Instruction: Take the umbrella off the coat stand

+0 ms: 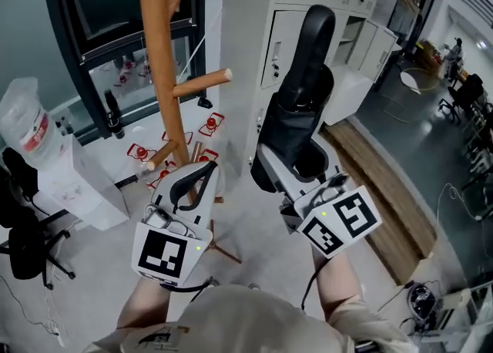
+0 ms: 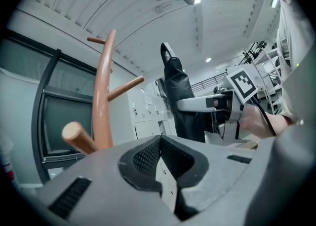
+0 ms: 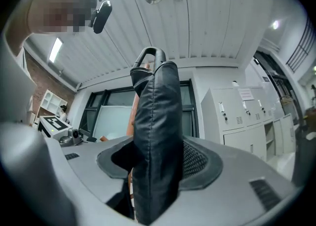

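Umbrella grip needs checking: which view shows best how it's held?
The right gripper view: the black umbrella fills it, clamped between the jaws. The head view shows its length, clear of the coat stand; the left gripper view shows it from the side.

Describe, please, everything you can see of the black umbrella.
The umbrella is folded inside a black stitched sleeve that looks like leather or coated fabric, with a curved loop handle at its top. It stands roughly upright, clamped between the pads of the right gripper, clear of the wooden coat stand. Nothing else touches it.
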`<state>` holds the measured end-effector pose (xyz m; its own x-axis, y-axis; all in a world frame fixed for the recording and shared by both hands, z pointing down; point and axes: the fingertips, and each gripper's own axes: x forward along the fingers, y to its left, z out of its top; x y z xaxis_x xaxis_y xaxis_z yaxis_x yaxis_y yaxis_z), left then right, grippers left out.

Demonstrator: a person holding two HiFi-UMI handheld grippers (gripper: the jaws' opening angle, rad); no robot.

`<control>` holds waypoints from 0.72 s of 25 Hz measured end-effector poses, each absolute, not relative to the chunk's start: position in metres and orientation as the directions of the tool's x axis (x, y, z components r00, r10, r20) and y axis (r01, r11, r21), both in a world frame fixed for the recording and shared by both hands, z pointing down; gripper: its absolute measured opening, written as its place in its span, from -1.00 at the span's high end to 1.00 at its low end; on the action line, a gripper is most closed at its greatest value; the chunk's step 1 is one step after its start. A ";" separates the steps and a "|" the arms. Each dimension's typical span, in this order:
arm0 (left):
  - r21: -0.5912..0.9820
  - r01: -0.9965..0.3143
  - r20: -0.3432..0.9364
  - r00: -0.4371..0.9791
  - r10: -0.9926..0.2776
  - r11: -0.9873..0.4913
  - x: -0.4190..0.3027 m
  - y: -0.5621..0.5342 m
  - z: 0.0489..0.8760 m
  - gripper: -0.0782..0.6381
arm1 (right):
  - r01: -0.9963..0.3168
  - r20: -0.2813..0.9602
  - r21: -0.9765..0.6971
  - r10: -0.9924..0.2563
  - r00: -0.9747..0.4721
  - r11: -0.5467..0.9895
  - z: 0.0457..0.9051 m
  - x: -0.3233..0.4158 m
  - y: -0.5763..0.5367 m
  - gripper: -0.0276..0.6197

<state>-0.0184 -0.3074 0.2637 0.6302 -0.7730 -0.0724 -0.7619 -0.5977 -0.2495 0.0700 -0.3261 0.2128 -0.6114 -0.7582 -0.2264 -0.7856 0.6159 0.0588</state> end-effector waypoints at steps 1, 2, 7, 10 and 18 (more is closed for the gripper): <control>-0.249 -0.755 -0.080 0.641 -0.763 -0.607 -0.012 -0.308 0.260 0.76 | -0.797 -0.232 0.056 -0.768 -0.596 0.602 0.210 0.080 -0.323 0.15; -0.243 -0.748 -0.090 0.651 -0.754 -0.617 -0.005 -0.308 0.255 0.76 | -0.810 -0.239 0.056 -0.780 -0.578 0.583 0.207 0.090 -0.319 0.15; -0.213 -0.707 -0.138 0.706 -0.695 -0.675 0.029 -0.312 0.233 0.76 | -0.884 -0.263 0.050 -0.848 -0.460 0.464 0.196 0.142 -0.302 0.15; -0.214 -0.688 -0.153 0.725 -0.671 -0.694 0.045 -0.314 0.225 0.76 | -0.920 -0.272 0.054 -0.881 -0.387 0.387 0.191 0.172 -0.289 0.15; -0.243 -0.630 -0.138 0.775 -0.617 -0.737 0.080 -0.314 0.227 0.76 | -0.978 -0.275 0.032 -0.939 -0.206 0.206 0.194 0.232 -0.254 0.15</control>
<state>0.0796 -0.3144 0.2268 0.7750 -0.6166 -0.1382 -0.6301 -0.7375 -0.2431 0.2319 -0.2537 0.1939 -0.2065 -0.9389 -0.2754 -0.9781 0.2056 0.0323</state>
